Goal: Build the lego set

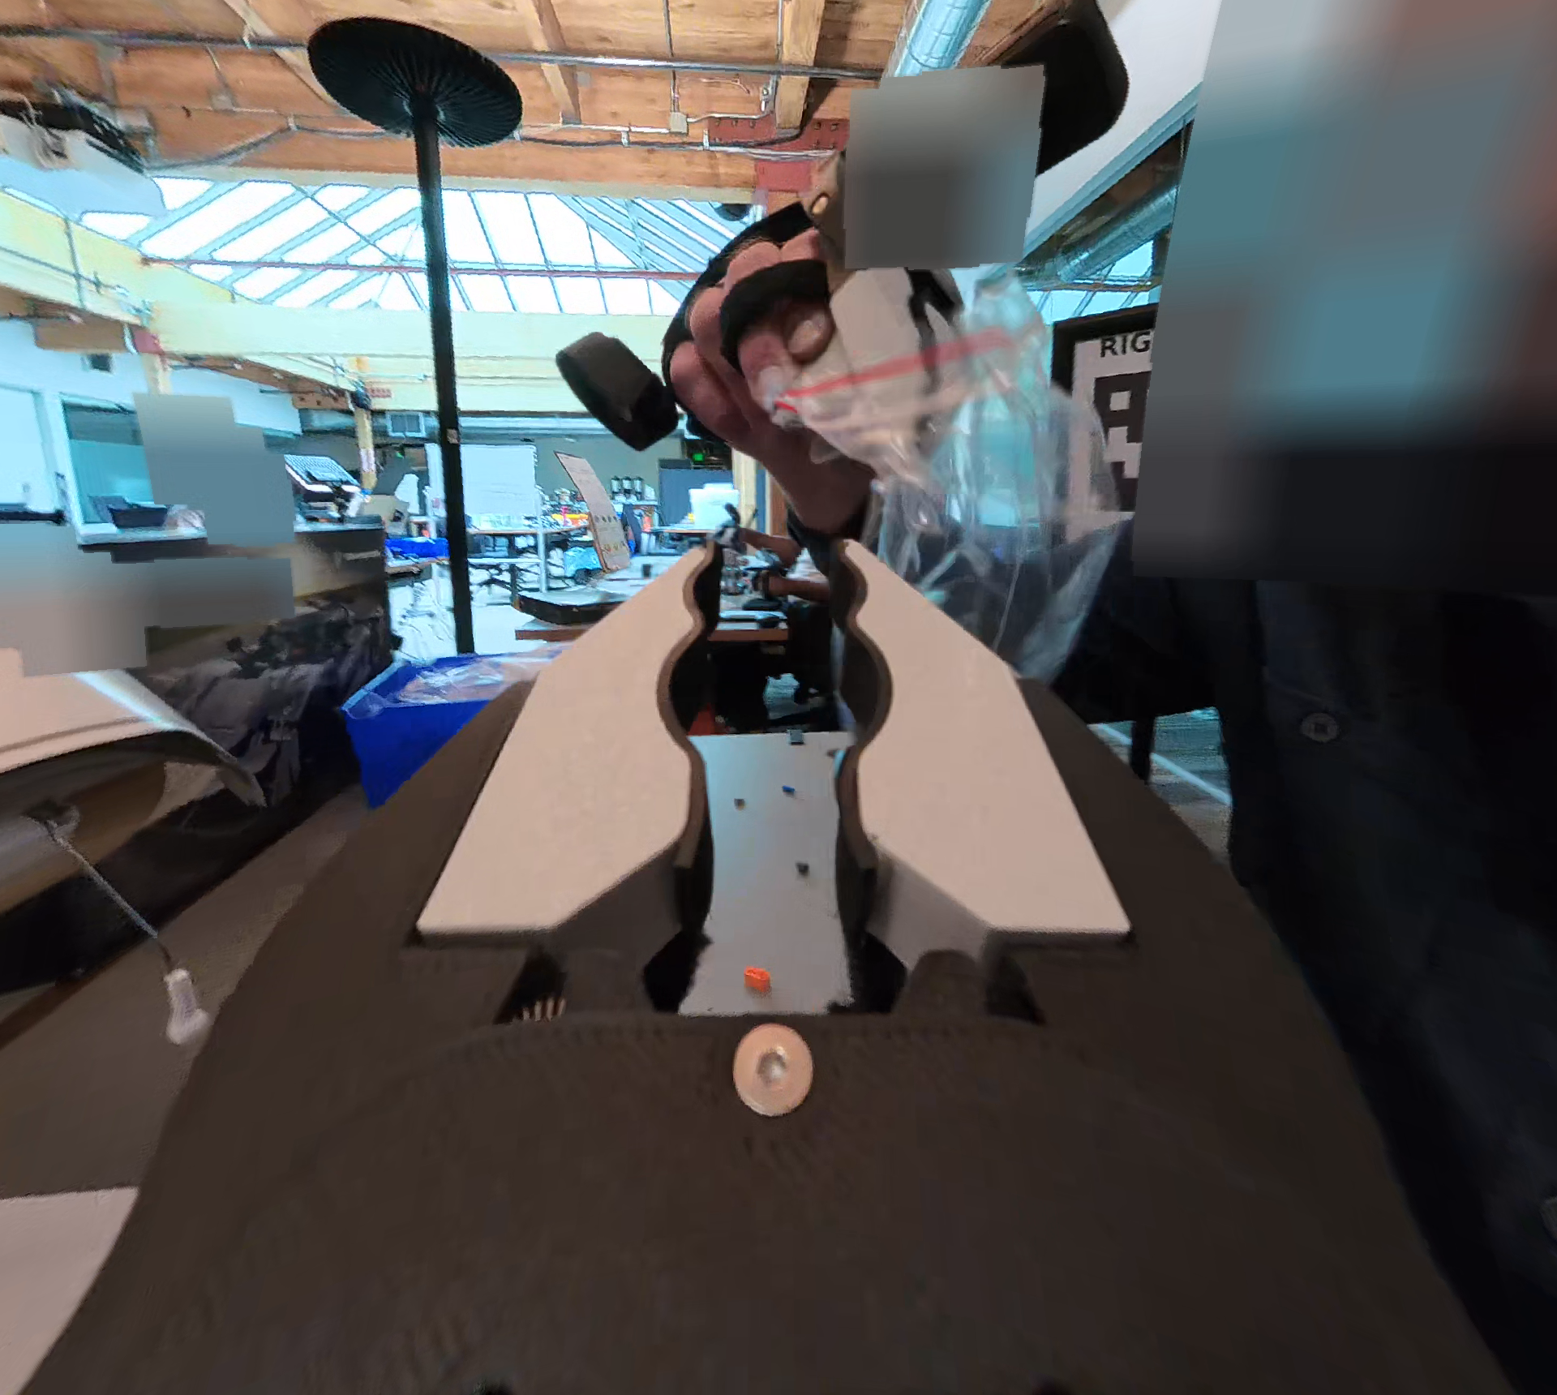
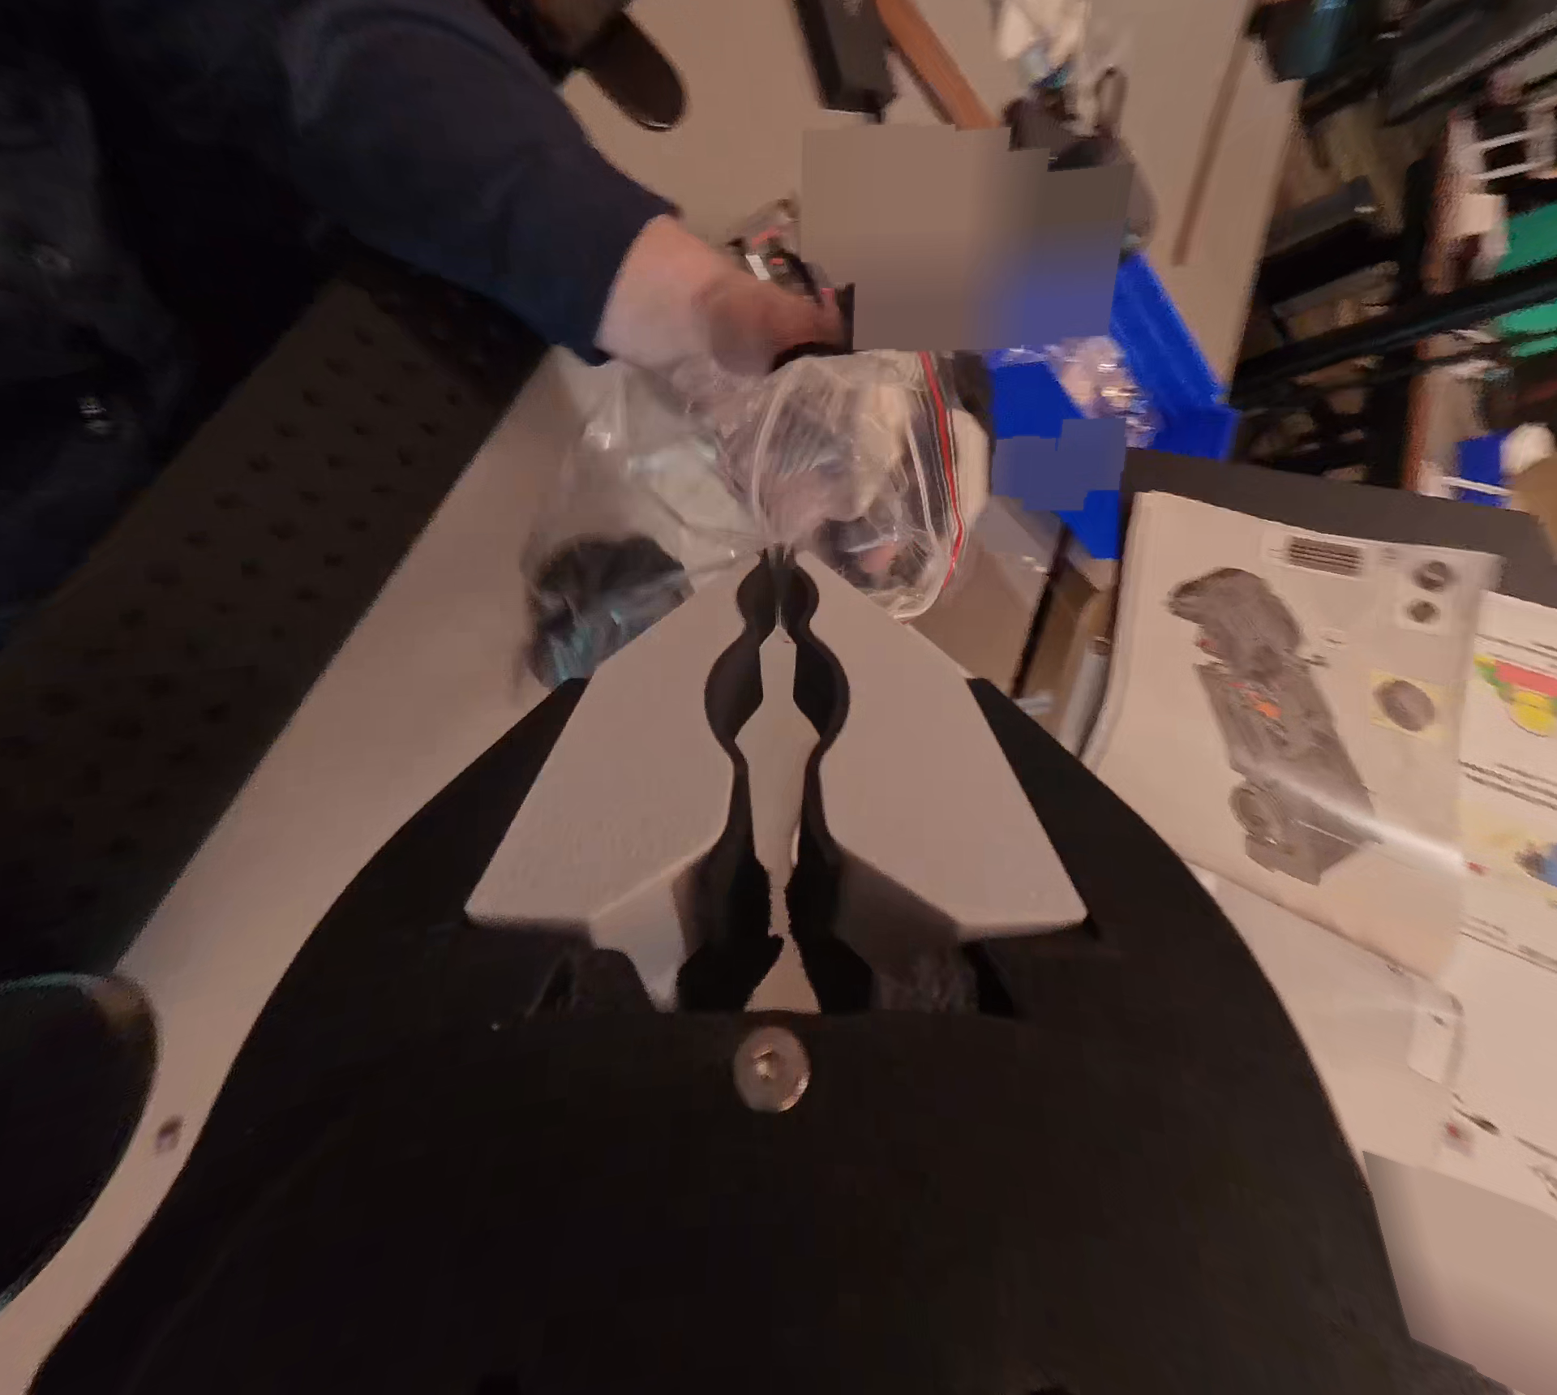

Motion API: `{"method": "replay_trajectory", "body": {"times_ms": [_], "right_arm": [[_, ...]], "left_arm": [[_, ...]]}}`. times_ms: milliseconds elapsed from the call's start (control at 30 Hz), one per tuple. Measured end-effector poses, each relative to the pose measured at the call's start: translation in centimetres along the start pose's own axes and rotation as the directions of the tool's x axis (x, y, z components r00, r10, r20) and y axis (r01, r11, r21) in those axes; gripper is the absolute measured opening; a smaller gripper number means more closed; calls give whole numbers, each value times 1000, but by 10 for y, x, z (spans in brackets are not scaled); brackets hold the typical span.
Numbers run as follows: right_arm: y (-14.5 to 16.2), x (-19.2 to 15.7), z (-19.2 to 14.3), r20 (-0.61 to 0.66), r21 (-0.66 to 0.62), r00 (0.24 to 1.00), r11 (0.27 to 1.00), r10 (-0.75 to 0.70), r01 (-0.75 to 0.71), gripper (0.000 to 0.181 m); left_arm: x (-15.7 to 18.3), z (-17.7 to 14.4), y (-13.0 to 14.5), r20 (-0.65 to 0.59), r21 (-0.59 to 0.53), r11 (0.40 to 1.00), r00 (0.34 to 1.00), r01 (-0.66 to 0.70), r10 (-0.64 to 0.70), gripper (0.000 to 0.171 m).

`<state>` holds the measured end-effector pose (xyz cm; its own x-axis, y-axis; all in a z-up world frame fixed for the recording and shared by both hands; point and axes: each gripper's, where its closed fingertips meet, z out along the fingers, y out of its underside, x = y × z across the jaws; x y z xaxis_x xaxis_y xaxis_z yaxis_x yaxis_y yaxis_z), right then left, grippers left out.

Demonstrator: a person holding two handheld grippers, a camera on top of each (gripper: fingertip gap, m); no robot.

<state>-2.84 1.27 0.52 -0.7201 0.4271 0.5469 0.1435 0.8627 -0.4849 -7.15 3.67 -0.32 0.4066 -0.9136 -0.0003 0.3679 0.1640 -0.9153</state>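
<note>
My right gripper (image 2: pixel 777 572) is shut on a fold of a clear plastic zip bag (image 2: pixel 851 461) with a red seal strip and holds it above the table. The bag also shows in the left wrist view (image 1: pixel 994 478), up and to the right of my left gripper (image 1: pixel 782 558). My left gripper is open and empty, raised and pointing out over the room. A heap of dark lego pieces (image 2: pixel 598 613) lies on the white table (image 2: pixel 354 680) left of the right fingertips. Small loose pieces, one orange (image 1: pixel 757 978), lie on the table under the left gripper.
An instruction booklet (image 2: pixel 1264 722) lies open at the right. A blue bin (image 2: pixel 1171 352) stands beyond the bag. A person's hand (image 2: pixel 699 310) and dark sleeve (image 2: pixel 404 116) reach in from the left. A black perforated board (image 2: pixel 278 444) borders the table. Spacing between my two grippers at the tips: around 6 centimetres.
</note>
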Motion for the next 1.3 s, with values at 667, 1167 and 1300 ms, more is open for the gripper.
{"method": "replay_trajectory", "body": {"times_ms": [667,1167,1300], "right_arm": [[76,-41,28,128,-202,984,975,120,-92,0],[88,1,-7,-18,-9,854,854,520,-520,29],[84,-9,11,258,168,628,607,734,-777,47]], "left_arm": [[0,3,47,26,-206,968,989,145,-142,0],[-5,-6,54,97,-332,941,990,-63,101,0],[-1,-4,54,84,-337,937,989,-87,122,0]]}}
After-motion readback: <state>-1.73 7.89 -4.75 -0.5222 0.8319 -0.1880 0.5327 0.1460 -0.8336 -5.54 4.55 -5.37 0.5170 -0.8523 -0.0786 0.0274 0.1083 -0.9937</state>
